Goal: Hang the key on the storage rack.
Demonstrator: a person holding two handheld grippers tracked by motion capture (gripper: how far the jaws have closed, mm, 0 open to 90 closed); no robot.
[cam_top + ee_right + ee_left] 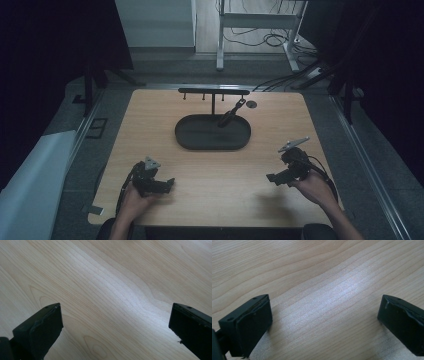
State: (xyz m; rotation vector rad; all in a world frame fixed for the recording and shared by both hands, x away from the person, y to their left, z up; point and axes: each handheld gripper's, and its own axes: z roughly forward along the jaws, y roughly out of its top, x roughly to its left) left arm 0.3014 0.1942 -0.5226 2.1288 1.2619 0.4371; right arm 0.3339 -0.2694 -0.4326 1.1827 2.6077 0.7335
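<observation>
A dark oval tray (195, 141) sits at the table's middle rear, with a black T-shaped rack (213, 92) standing behind it. A dark object (231, 115) hangs from the rack's right side and leans over the tray. My left gripper (168, 184) rests low at the front left, held by a hand, jaws wide apart over bare wood (324, 315). At the front right my right gripper (274, 178) is also open, with nothing but wood grain between its jaws (115, 320). Both point inward toward the table's centre.
The wooden table (210, 175) has a small round hole (251, 104) near the rack. White sheeting (30, 175) lies on the floor at the left. Table legs and cables (270, 37) stand beyond the far edge.
</observation>
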